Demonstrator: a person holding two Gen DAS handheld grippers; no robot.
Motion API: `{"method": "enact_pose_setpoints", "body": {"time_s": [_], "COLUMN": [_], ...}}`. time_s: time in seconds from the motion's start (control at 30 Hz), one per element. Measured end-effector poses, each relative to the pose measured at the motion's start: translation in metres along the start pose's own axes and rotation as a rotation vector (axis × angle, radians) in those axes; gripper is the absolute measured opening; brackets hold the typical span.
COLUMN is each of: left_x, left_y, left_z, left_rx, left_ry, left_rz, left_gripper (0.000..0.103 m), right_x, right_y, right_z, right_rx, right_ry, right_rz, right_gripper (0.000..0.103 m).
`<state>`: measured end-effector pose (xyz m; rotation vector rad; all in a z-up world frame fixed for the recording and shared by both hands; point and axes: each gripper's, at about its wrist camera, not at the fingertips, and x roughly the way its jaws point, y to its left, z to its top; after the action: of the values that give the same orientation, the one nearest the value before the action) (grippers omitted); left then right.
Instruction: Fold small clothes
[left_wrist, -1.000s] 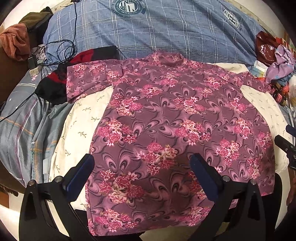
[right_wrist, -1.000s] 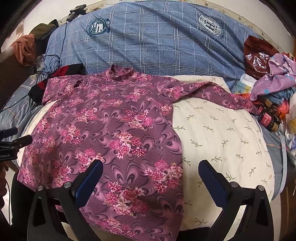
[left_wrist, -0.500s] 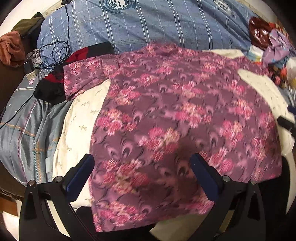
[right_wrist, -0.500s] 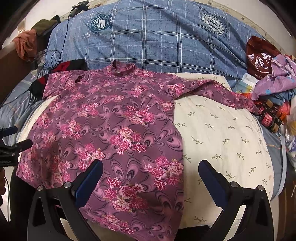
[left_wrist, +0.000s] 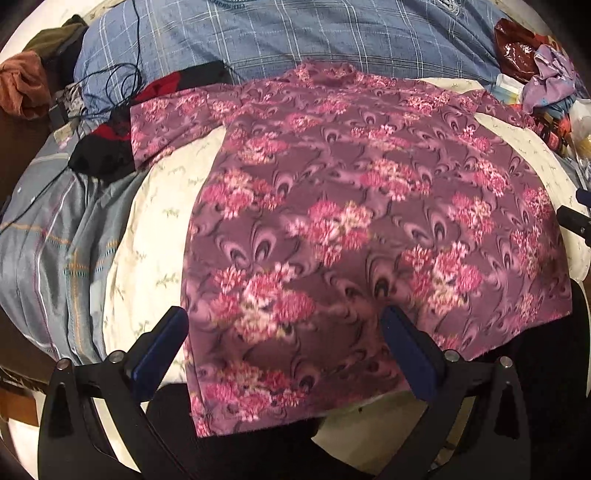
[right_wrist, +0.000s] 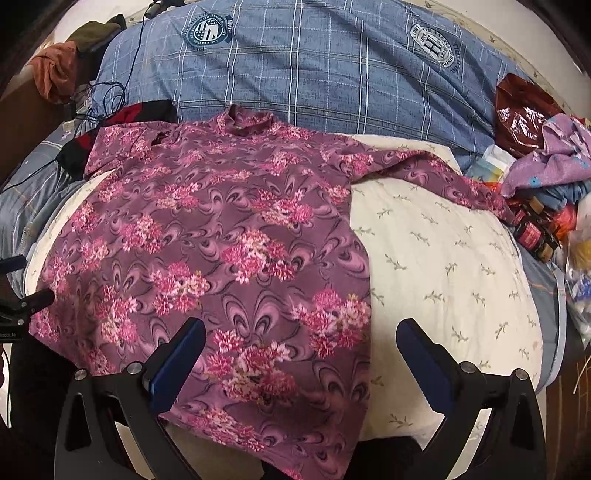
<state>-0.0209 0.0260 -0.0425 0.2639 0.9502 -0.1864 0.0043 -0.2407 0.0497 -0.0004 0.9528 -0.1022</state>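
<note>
Both pairs of jaws stand wide apart and hold nothing: the left gripper (left_wrist: 282, 354) hovers over the near left corner of the hem, the right gripper (right_wrist: 301, 363) over the near right corner. Beneath them a purple floral shirt (right_wrist: 221, 251) lies spread flat, collar away, on a cream floral pillow (right_wrist: 450, 266) on the bed, its right sleeve (right_wrist: 436, 173) stretched out sideways (the left one reaches toward a black and red garment (left_wrist: 110, 147)). A blue checked quilt (right_wrist: 332, 74) lies beyond. Folding has seemingly not begun; the next move probably calls for lowering and pinching an edge or sleeve.
</note>
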Motion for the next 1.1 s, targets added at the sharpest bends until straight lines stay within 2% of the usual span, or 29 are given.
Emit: {"method": "enact_pose_setpoints", "body": {"time_s": [0.2, 0.33, 0.77, 0.97, 1.1], "left_x": [-0.007, -0.008, 0.004, 0.015, 0.028], "left_y": [0.007, 0.007, -0.001, -0.006, -0.003], "left_z": [-0.016, -0.015, 0.0, 0.031, 0.073], "left_rx": [0.006, -0.004, -0.001, 0.026, -0.013], "left_ry": [-0.016, -0.014, 0.013, 0.006, -0.007], "left_rz": [0.007, -0.007, -0.038, -0.042, -0.08], "left_gripper": [0.103, 0.103, 0.103, 0.103, 0.103], "right_x": [-0.006, -0.008, -0.003, 0.01, 0.022], "right_y": [0.0, -0.003, -0.004, -0.007, -0.046], "right_z": [-0.022, -0.031, -0.022, -0.01, 0.014], "right_rx": [0.019, 0.03, 0.035, 0.043, 0.164], "right_ry": [0.009, 0.018, 0.014, 0.01, -0.002], "right_rz": [-0.011, -0.018, 0.002, 0.021, 0.048], "right_gripper": [0.103, 0.103, 0.102, 0.098, 0.098]}}
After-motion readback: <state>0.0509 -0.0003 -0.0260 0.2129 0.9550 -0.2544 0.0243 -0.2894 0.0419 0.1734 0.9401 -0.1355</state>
